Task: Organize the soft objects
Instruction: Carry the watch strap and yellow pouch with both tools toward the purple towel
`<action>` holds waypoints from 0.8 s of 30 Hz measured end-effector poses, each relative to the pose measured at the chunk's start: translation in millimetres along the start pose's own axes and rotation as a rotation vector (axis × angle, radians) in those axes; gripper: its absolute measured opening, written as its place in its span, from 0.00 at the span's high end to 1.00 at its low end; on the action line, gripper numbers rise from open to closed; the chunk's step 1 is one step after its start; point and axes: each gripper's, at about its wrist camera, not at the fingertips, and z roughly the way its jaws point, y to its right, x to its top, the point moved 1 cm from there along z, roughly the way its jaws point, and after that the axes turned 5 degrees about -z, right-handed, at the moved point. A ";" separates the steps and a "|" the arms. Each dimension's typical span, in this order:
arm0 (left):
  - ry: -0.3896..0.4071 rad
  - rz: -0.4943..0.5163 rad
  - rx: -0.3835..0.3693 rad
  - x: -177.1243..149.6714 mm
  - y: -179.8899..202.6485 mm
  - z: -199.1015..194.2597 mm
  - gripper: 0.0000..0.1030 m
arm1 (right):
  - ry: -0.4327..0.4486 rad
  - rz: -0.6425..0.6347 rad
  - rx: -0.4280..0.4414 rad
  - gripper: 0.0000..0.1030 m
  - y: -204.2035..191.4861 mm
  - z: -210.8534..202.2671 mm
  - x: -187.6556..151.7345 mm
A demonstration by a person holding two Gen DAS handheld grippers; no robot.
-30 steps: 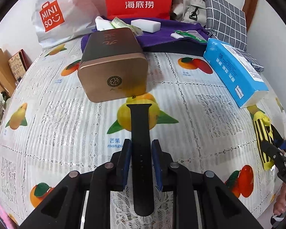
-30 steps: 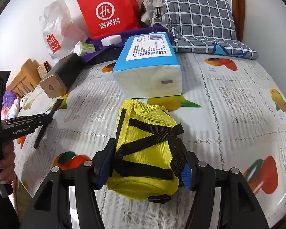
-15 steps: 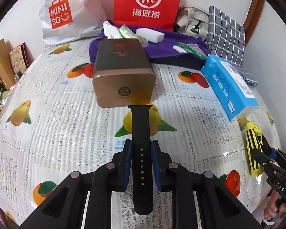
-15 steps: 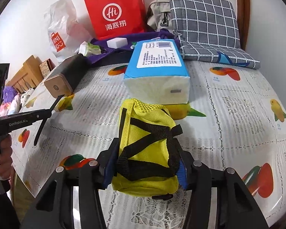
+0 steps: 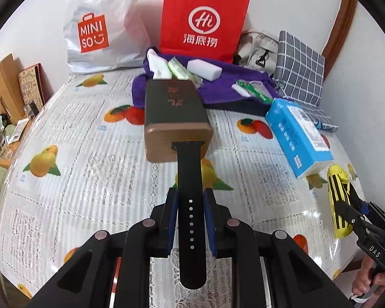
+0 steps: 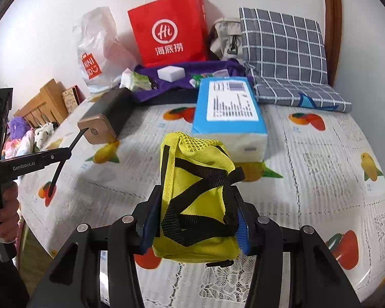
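My left gripper is shut on a black watch strap and holds it above the fruit-print tablecloth, pointing at the brown box. The strap also shows in the right wrist view. My right gripper is shut on a yellow mesh pouch with black straps, lifted above the table. The pouch also shows at the right edge of the left wrist view. A blue tissue pack lies just beyond the pouch. A purple cloth at the back carries a white sponge and small packets.
A red paper bag, a white Miniso bag, a beige bag and a grey checked cushion stand against the back wall. Wooden furniture is beyond the table's left edge.
Both grippers have risen and pulled back with their objects still gripped. The strap's tip now overlaps the brown box's front face in the left wrist view.
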 end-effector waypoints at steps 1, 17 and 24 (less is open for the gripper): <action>0.007 -0.001 0.001 3.1 0.2 -2.6 0.81 | 0.005 -0.003 0.001 0.52 -0.6 -1.8 2.3; 0.079 0.008 -0.002 52.4 6.9 -20.0 0.81 | 0.094 -0.015 -0.009 0.52 4.0 -15.8 58.7; 0.090 -0.001 -0.021 79.1 11.3 -19.5 0.81 | 0.124 -0.027 -0.012 0.52 5.4 -13.0 92.6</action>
